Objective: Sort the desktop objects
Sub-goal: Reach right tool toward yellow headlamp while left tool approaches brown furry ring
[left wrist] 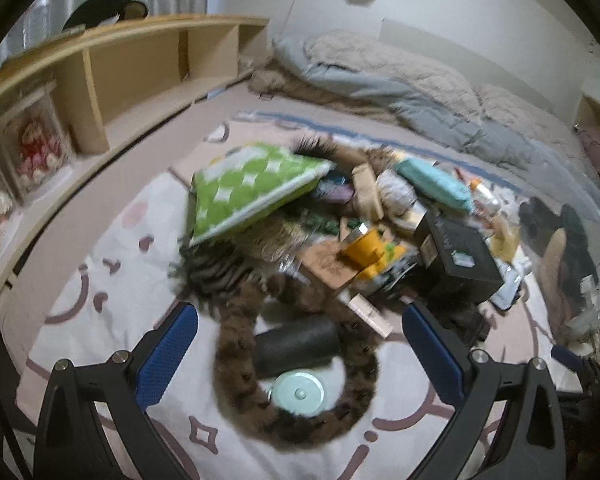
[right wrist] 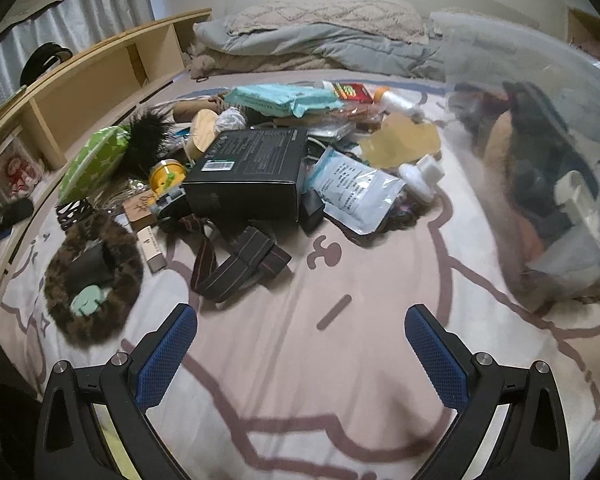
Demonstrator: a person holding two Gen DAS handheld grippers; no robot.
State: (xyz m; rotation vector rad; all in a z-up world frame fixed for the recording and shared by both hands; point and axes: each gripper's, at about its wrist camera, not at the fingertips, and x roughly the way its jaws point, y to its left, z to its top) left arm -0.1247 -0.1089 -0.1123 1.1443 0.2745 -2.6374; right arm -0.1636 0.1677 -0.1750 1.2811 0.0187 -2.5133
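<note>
A heap of mixed items lies on a printed bedspread (right wrist: 300, 380). In the left wrist view my left gripper (left wrist: 300, 344) stands open over a brown fur ring (left wrist: 236, 360) that encircles a black roll (left wrist: 296, 346) and a pale green round tin (left wrist: 298, 394). Behind these lie a green-and-white pouch (left wrist: 248, 188), an orange reel (left wrist: 362, 246) and a black box (left wrist: 460, 256). In the right wrist view my right gripper (right wrist: 300, 344) is open above bare bedspread. A striped strap (right wrist: 240, 264) lies just ahead of it, with the black box (right wrist: 252, 168) and a white foil bag (right wrist: 352, 188) beyond.
A clear plastic bin (right wrist: 540, 168) holding dark items stands at the right. A wooden shelf unit (left wrist: 140, 68) runs along the left wall. Folded grey bedding and pillows (right wrist: 320, 40) lie at the back. The fur ring (right wrist: 96, 276) sits at the left in the right wrist view.
</note>
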